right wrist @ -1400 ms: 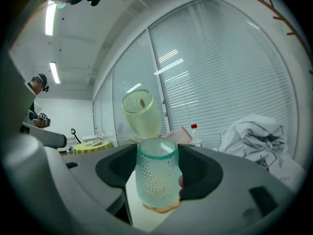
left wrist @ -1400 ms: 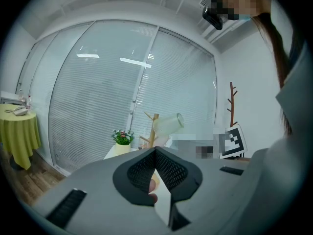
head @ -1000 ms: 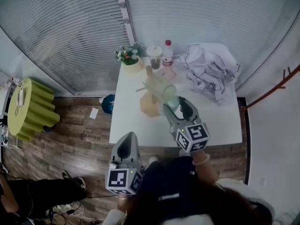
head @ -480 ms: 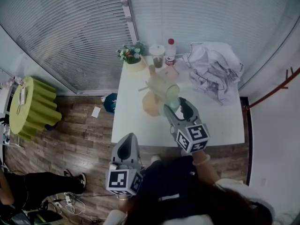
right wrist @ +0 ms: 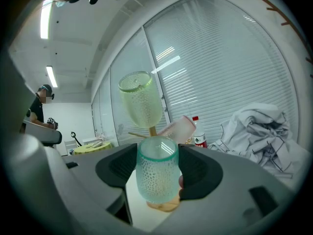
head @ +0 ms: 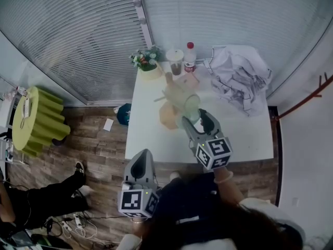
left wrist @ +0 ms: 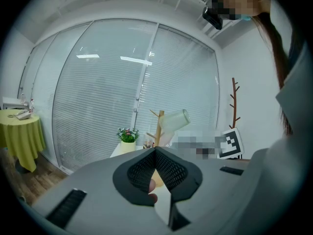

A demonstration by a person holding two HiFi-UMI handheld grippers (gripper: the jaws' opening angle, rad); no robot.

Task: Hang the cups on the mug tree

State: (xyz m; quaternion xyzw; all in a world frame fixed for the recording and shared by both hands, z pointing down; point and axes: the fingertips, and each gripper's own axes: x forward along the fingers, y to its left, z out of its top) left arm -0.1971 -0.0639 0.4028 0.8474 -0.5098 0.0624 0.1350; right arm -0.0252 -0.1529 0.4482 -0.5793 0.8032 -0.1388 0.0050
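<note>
A wooden mug tree [head: 167, 89] stands on the white table [head: 156, 139]. A pale yellow cup [right wrist: 141, 99] and a pink cup [right wrist: 178, 127] hang on its pegs. My right gripper [head: 195, 117] is shut on a green dimpled cup [right wrist: 156, 175], held upright just in front of the tree's round base [right wrist: 164, 205]. In the head view this green cup [head: 192, 107] sits close beside the tree. My left gripper [head: 139, 165] hangs off the table's near edge, shut and empty, pointing at the mug tree [left wrist: 159, 126] from a distance.
At the table's back stand a flower pot [head: 145, 61], a lidded drink cup [head: 174, 61] and a red-capped bottle [head: 190, 56]. Crumpled white cloth [head: 239, 77] fills the back right. A green-draped round table [head: 36, 119] and a person's legs [head: 36, 207] are on the floor at left.
Both grippers keep their places and the green cup stays in the right jaws. The person on the floor at the lower left has shifted their legs.
</note>
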